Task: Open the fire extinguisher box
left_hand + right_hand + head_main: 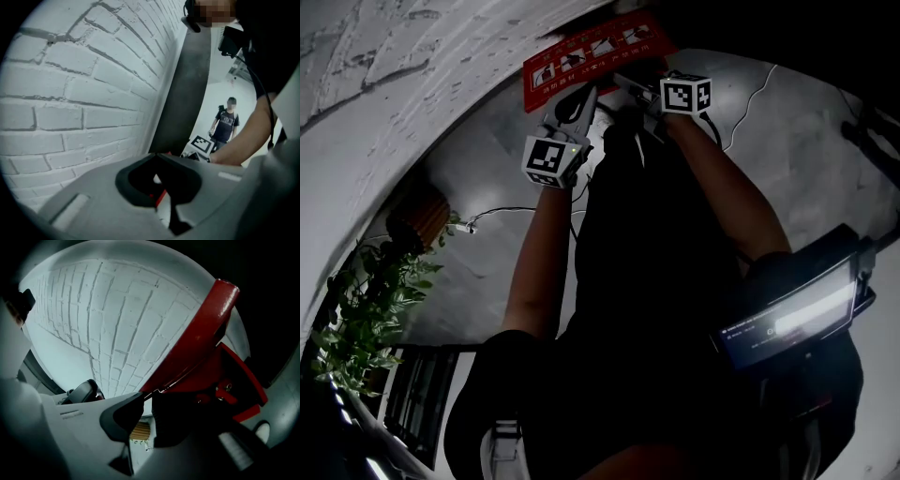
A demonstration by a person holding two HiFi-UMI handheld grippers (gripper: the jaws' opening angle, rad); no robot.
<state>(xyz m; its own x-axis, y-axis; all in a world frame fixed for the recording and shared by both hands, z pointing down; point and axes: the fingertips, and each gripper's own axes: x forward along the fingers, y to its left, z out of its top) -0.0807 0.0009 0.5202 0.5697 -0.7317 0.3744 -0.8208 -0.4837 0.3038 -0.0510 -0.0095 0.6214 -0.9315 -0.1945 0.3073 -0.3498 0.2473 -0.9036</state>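
Observation:
The red fire extinguisher box, with white pictograms on its face, stands against the white brick wall at the top of the head view. My right gripper is at its lower edge. In the right gripper view the thin edge of the red door runs between the tips of my right gripper, whose jaws stand narrow and pinch it. Inside the box, red fittings show behind the door. My left gripper sits just left of the right one; its tips meet, with a red sliver visible behind them.
A white brick wall rises close on the left. A dark upright post adjoins it, and a person stands farther off. On the grey floor lie a cable, a brown object and a leafy plant.

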